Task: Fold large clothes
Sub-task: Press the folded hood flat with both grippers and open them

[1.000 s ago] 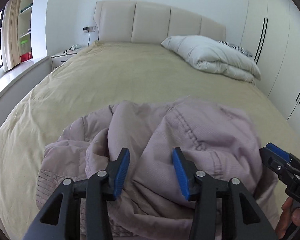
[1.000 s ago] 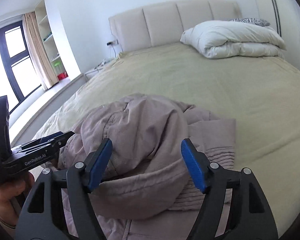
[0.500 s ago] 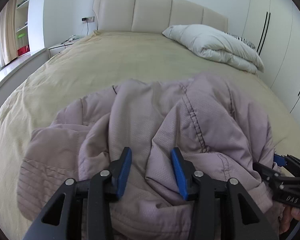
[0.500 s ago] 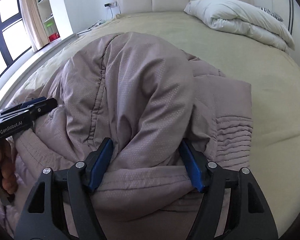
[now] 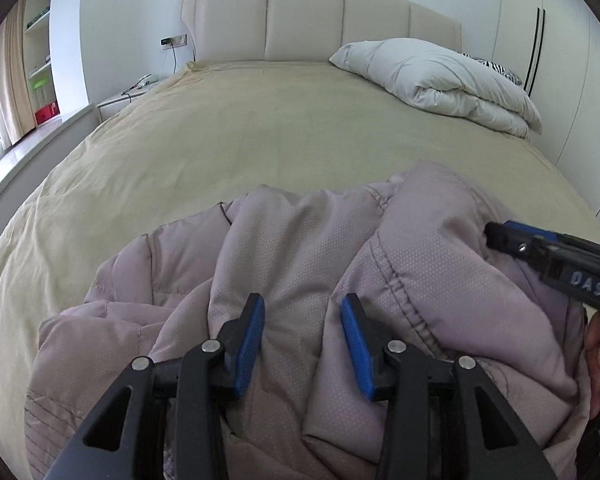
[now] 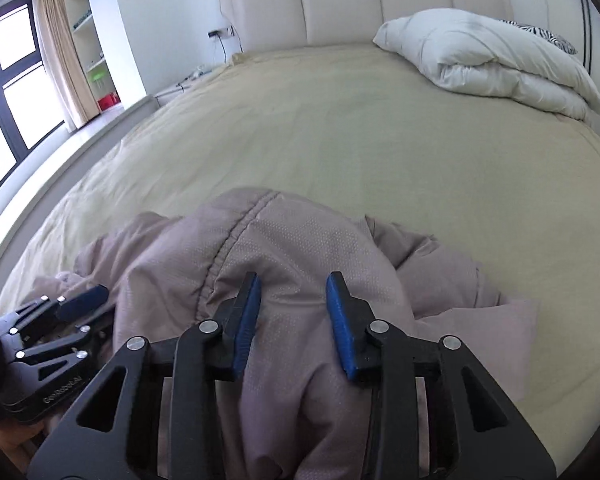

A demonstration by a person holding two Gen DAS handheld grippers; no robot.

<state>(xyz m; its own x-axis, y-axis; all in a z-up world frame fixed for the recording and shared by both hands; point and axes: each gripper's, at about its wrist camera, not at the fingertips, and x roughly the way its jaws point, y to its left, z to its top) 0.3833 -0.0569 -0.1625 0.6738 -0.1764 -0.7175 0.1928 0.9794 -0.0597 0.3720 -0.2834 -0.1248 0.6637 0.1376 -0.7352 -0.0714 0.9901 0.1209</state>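
A crumpled mauve padded jacket (image 5: 300,264) lies bunched at the near edge of the bed; it also fills the near part of the right wrist view (image 6: 284,256). My left gripper (image 5: 302,326) has its blue pads closed in on a thick fold of the jacket. My right gripper (image 6: 292,308) has narrowed its pads around a raised fold beside a stitched seam. The right gripper also shows at the right edge of the left wrist view (image 5: 548,256), and the left gripper at the lower left of the right wrist view (image 6: 60,320).
The beige bedspread (image 5: 280,140) stretches back to a padded headboard (image 5: 308,20). A folded white duvet (image 5: 440,76) lies at the far right. A nightstand (image 5: 124,96) and shelves stand at the left, wardrobe doors (image 5: 560,60) at the right.
Both grippers moved down into the jacket and their jaws narrowed around folds of it. The fabric has been bunched and lifted slightly toward me.
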